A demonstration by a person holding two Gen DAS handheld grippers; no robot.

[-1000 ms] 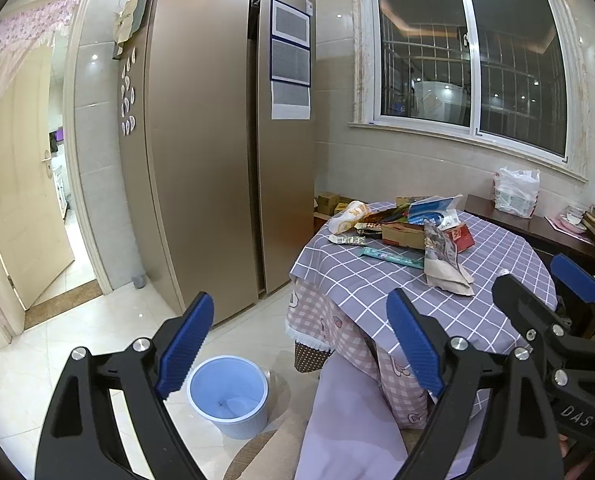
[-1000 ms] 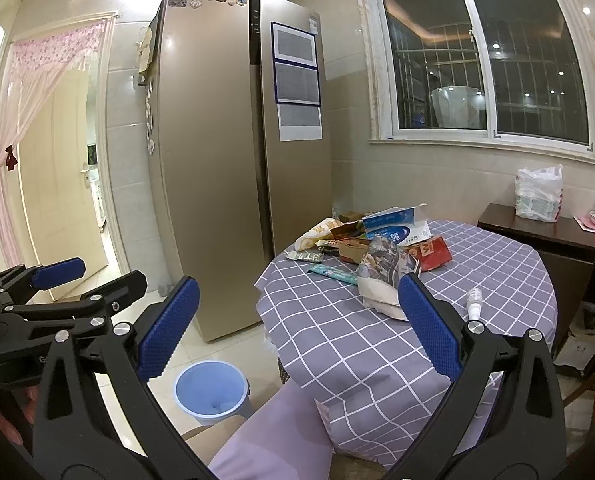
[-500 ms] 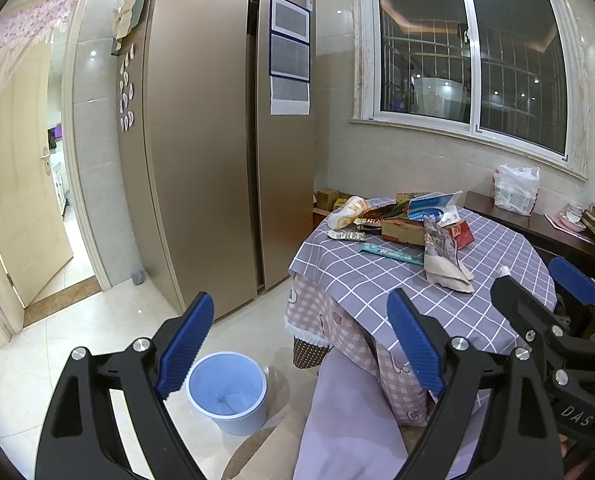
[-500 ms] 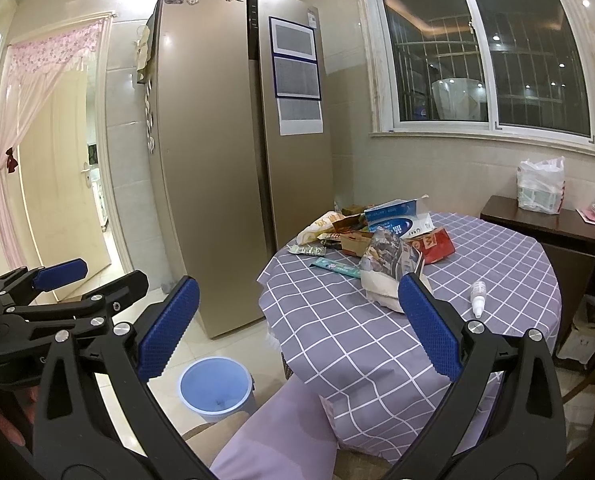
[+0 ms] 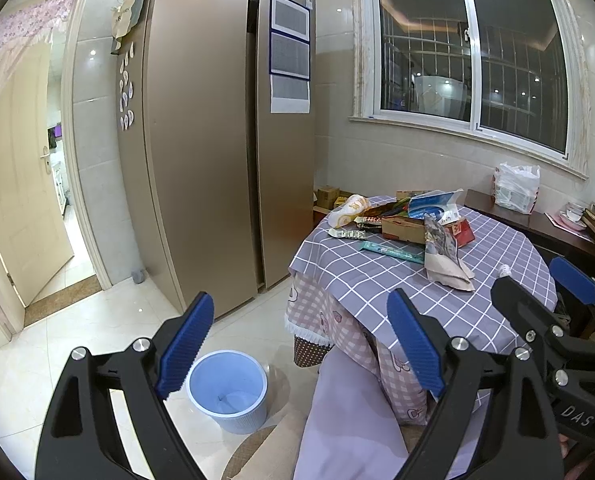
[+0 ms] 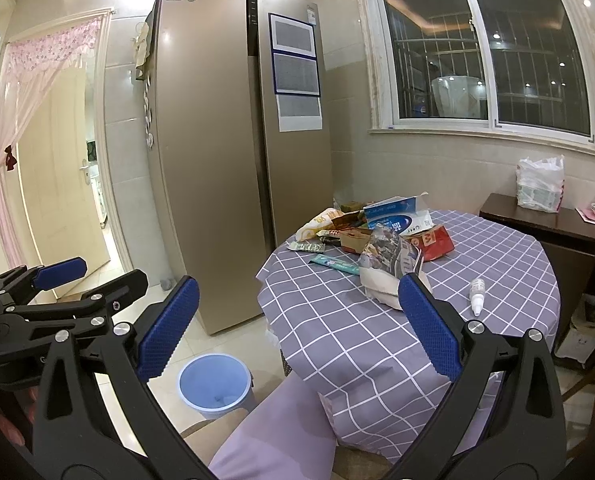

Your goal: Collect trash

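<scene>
Trash is piled at the far side of the round checked table (image 5: 357,280): a crumpled paper bag (image 5: 445,256) (image 6: 389,268), a blue-white carton (image 5: 433,204) (image 6: 397,216), a red packet (image 6: 437,242), a teal strip (image 5: 393,250) and other wrappers. A small white bottle (image 6: 477,294) lies apart from them. A blue bin (image 5: 229,390) (image 6: 215,384) stands on the floor left of the table. My left gripper (image 5: 297,300) is open and holds nothing, short of the table. My right gripper (image 6: 297,284) is open too, also holding nothing.
A tall bronze fridge (image 5: 201,160) stands behind the bin, with an open doorway (image 5: 17,200) to its left. A dark wooden cabinet (image 5: 537,220) with a white plastic bag (image 5: 515,188) stands beyond the table. A lilac cushioned seat (image 5: 349,420) is just below the grippers.
The room sits slightly higher in both views, a small camera drift. Both grippers stay open and nothing on the table has moved.
</scene>
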